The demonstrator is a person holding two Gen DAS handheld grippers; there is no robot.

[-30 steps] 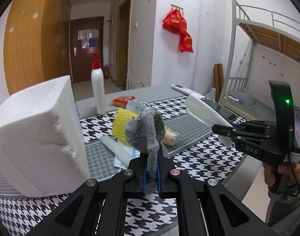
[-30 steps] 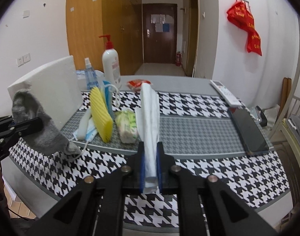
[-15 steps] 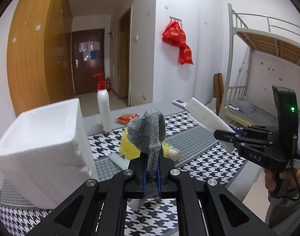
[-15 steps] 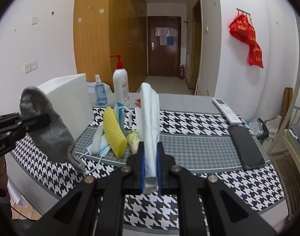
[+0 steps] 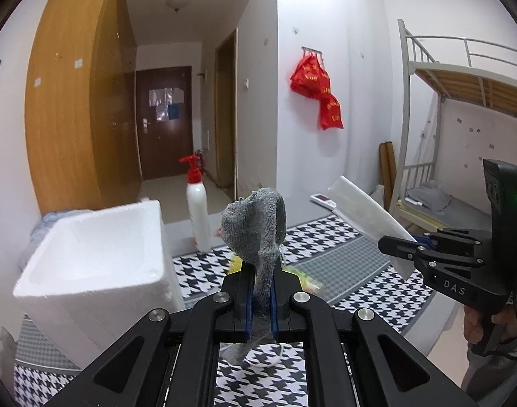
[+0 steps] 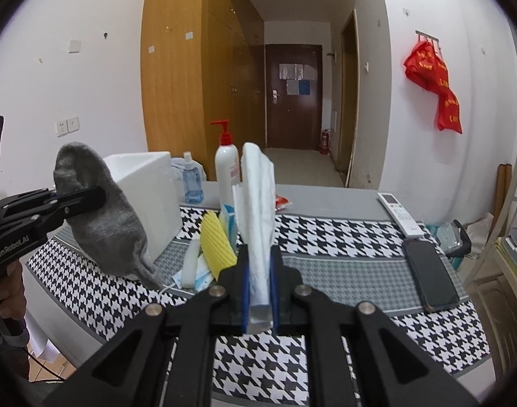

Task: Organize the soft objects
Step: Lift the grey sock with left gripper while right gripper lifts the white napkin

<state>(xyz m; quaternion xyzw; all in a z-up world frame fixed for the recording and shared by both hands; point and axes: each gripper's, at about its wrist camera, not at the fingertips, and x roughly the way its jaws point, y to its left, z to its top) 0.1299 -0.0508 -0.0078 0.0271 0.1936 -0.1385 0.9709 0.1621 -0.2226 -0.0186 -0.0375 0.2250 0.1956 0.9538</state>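
Dorm room: metal bunk bed (image 5: pixel 462 78), wooden wardrobe (image 6: pixel 190 78), entry door (image 6: pixel 292 95).

The sock (image 5: pixel 258 234) is blocking most of the yellow sponge (image 5: pixel 236 264) and the packet (image 5: pixel 306 279) behind it in the left view. At 9 o'clock of the box (image 5: pixel 89 257), a blurred bluish bundle (image 5: pixel 38 234) is showing only partly. In the right view, the tissue (image 6: pixel 256 210) is covering part of the carton (image 6: pixel 228 220). The hand (image 6: pixel 5 291) at 8 o'clock is being cropped by the lens rim.

Left gripper (image 5: pixel 261 300) and right gripper (image 6: pixel 260 300), each hand-held above the table, jaws clamped shut on soft items, pointing slightly downward.
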